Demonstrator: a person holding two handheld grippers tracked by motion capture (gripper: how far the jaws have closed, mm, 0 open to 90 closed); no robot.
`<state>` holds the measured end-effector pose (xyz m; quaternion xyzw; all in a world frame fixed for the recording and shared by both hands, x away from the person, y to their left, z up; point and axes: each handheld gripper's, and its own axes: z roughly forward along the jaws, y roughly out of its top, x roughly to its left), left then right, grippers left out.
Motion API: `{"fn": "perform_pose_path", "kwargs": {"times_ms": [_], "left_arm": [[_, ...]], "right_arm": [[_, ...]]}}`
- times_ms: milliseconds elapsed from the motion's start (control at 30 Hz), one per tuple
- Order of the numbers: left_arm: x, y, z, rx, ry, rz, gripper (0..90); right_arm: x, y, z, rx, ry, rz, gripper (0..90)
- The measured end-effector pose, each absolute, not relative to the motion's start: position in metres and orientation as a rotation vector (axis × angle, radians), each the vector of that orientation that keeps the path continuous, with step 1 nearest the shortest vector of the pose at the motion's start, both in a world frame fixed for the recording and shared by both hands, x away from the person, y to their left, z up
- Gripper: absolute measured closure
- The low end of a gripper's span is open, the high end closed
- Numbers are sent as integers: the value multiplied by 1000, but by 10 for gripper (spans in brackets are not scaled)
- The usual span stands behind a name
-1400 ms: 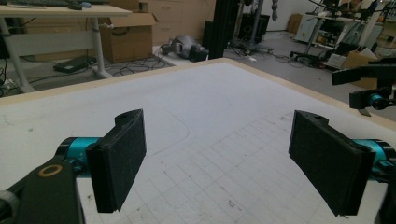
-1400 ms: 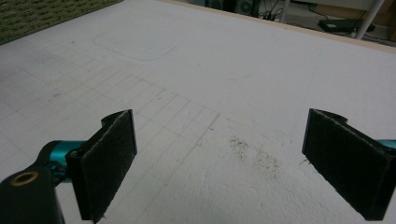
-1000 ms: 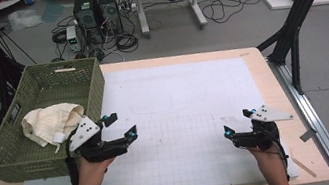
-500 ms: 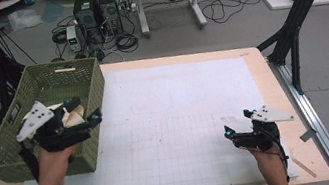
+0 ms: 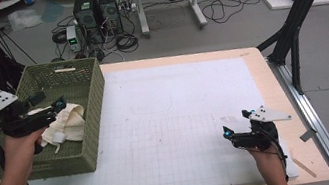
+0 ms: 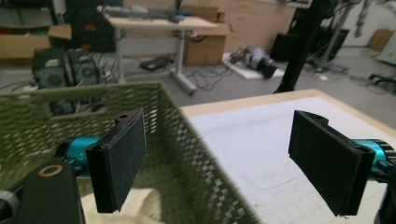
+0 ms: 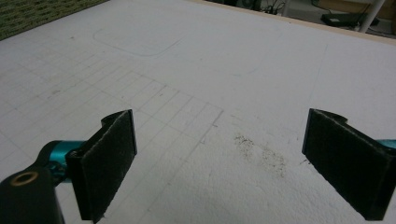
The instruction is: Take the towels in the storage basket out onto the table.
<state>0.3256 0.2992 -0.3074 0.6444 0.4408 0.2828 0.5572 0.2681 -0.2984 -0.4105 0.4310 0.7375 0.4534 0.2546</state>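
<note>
High view has our left gripper over the green basket, jaws spread wide and empty, above the cream cloth inside. Soft, light, floppy; we'd pinch a raised fold. Right gripper rests open on the mat.

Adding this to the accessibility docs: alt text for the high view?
A person's left hand-held gripper, jaws open, is over a cream cloth inside a green woven basket at the table's left edge. The right hand-held gripper, also open, sits low over the white gridded mat near the right front.
</note>
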Motion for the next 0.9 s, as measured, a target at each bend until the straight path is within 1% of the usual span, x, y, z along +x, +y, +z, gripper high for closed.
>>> {"fn": "perform_pose_path", "kwargs": {"times_ms": [167, 267, 300, 333, 433, 533, 633, 800, 833, 867, 900], "left_arm": [[340, 308, -315, 1559, 1113, 677, 194], [356, 316, -321, 1587, 1215, 727, 185], [356, 316, -321, 1587, 1215, 727, 185], [366, 321, -328, 1604, 1281, 728, 185], [379, 327, -341, 1652, 1368, 723, 187], [387, 328, -346, 1656, 1392, 741, 217], [394, 326, -352, 1675, 1412, 727, 221], [403, 332, -367, 1688, 1515, 727, 221], [403, 332, -367, 1688, 1515, 727, 227], [406, 334, -371, 1727, 1540, 734, 236], [406, 334, -371, 1727, 1540, 734, 242]], "right_arm": [[268, -299, -411, 1174, 1999, 1235, 93], [268, -298, -411, 1178, 1999, 1234, 93], [268, -298, -411, 1178, 1999, 1234, 93], [268, -298, -411, 1177, 2000, 1232, 93], [269, -299, -411, 1177, 1999, 1232, 93], [269, -300, -411, 1179, 1998, 1229, 92], [270, -301, -412, 1182, 1997, 1229, 93], [270, -302, -412, 1185, 1998, 1232, 92], [270, -302, -412, 1185, 1998, 1232, 92], [270, -302, -412, 1182, 2000, 1229, 93], [270, -302, -413, 1184, 2002, 1228, 93]]}}
